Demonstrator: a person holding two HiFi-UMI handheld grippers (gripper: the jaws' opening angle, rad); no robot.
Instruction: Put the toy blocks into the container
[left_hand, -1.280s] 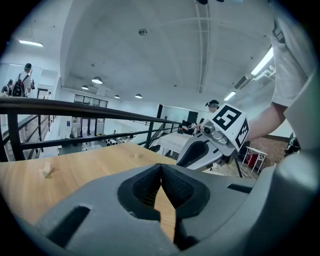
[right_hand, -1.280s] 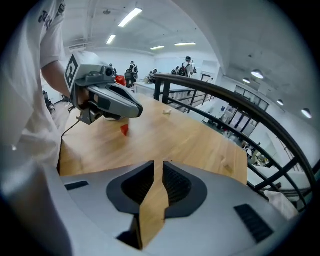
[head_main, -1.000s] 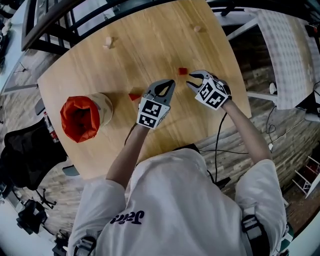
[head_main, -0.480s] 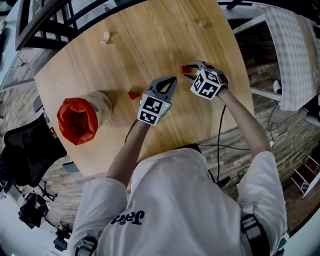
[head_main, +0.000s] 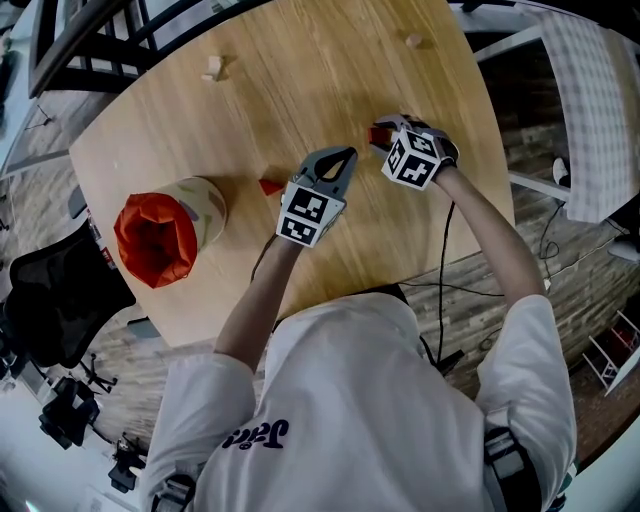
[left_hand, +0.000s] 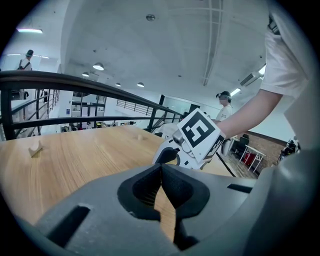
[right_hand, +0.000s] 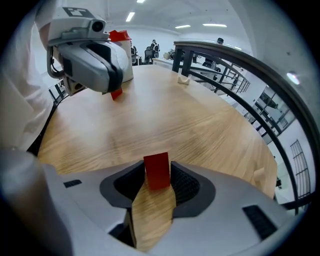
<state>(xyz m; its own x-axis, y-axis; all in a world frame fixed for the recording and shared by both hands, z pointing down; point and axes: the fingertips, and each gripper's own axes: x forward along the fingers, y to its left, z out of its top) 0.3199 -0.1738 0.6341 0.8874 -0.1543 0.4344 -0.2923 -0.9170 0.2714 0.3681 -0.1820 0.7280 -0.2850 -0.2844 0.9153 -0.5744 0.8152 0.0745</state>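
Red block (right_hand: 156, 169) sits on the surface (head_main: 300, 80), far right side, standing on end with its long axis up. Right gripper (head_main: 383, 129) points steeply down over it. Its fingers (right_hand: 184, 184) have just been opening and are wide now, block between them, not clamped. Left gripper (left_hand: 161, 167) has its fingers closed, empty. Second red block (head_main: 270, 186) lies just left of it. Container (head_main: 160, 238) is at the near left, well apart.
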